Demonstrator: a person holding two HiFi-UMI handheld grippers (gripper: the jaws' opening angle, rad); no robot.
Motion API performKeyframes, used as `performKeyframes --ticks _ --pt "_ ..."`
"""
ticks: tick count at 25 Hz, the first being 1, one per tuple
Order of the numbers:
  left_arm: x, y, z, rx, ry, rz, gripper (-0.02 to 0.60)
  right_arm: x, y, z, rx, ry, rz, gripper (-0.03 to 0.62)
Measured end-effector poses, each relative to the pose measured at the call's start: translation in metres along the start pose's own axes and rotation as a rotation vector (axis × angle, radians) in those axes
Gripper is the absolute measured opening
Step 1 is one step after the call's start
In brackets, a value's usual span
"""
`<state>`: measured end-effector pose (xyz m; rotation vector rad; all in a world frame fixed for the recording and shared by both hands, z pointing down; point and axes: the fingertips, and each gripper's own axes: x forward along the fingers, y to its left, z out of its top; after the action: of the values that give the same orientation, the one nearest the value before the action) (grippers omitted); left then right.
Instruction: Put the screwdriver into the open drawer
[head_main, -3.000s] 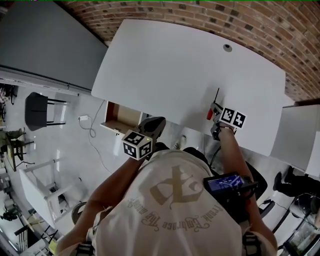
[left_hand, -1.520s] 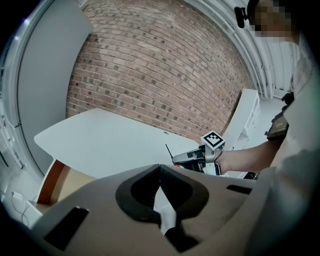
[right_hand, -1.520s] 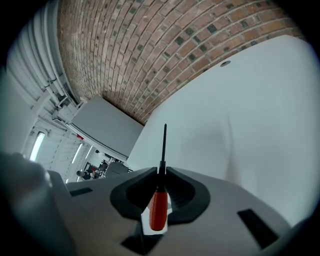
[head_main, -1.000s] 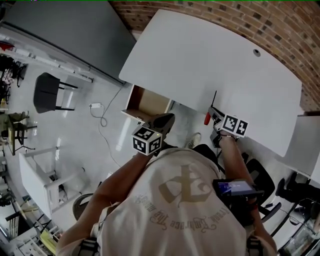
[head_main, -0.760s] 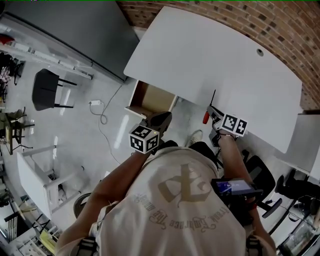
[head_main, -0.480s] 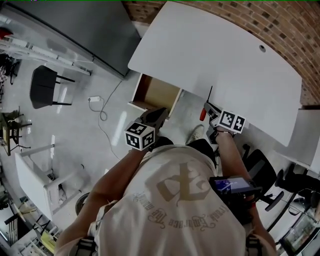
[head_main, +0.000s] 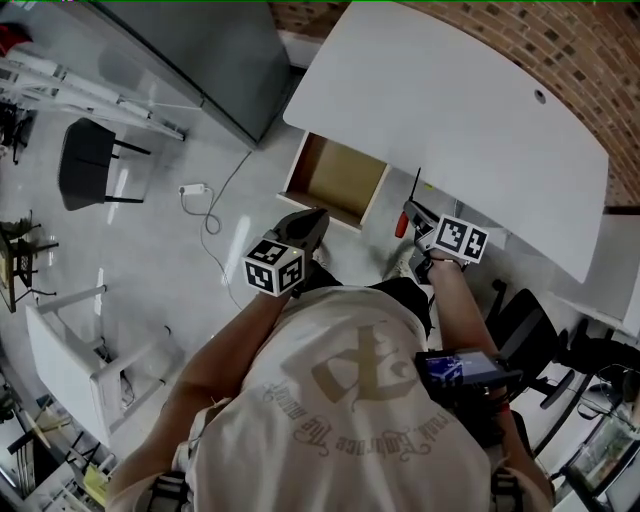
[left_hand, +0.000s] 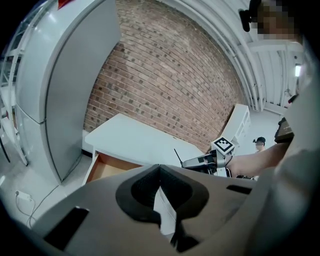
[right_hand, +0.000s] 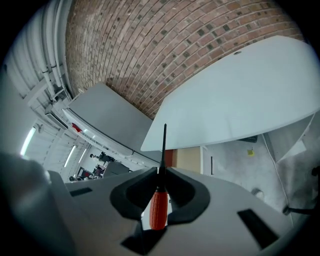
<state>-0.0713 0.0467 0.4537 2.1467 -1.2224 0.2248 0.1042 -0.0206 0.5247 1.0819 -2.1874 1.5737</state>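
While we stand over the floor at mid-frame, our right gripper (right_hand: 162, 172) has its jaws clamped on the screwdriver (right_hand: 159, 205), red handle toward us, black shaft pointing at the white desk (head_main: 450, 110). Our left gripper (left_hand: 160, 167) shows jaws together, nothing between them. We see the open drawer (head_main: 345, 180) upper centre, just left of the screwdriver.

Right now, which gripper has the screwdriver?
The right gripper, jaws clamped on the red-handled screwdriver; the left gripper is shut with nothing between its jaws.
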Motion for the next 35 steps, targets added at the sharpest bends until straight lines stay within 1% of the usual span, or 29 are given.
performKeyframes --ticks 3,6,10,15,21,25,30,35 --pt "-0.013 0.019 0.001 0.004 0.005 -0.02 0.02 0.013 0.015 -0.012 0.005 -0.008 -0.014 0.067" --pt "-0.025 0.036 0.003 0.013 0.008 -0.041 0.02 0.027 0.025 -0.023 0.01 -0.016 -0.046 0.067" --pt "-0.038 0.056 0.007 0.027 0.016 -0.057 0.02 0.044 0.031 -0.037 0.04 -0.025 -0.085 0.067" --pt "-0.049 0.07 0.017 0.035 0.014 -0.058 0.02 0.061 0.032 -0.051 0.078 -0.008 -0.11 0.067" --pt "-0.058 0.08 0.016 0.013 0.015 -0.031 0.02 0.076 0.02 -0.069 0.11 0.048 -0.141 0.067" --pt "-0.06 0.084 0.008 0.002 0.037 -0.011 0.02 0.095 0.014 -0.074 0.104 0.079 -0.126 0.067" --pt "-0.059 0.097 0.001 -0.018 0.051 0.031 0.02 0.123 0.005 -0.086 0.131 0.114 -0.111 0.067" --pt "-0.056 0.115 -0.008 -0.046 0.075 0.074 0.02 0.153 0.007 -0.083 0.125 0.146 -0.089 0.067"
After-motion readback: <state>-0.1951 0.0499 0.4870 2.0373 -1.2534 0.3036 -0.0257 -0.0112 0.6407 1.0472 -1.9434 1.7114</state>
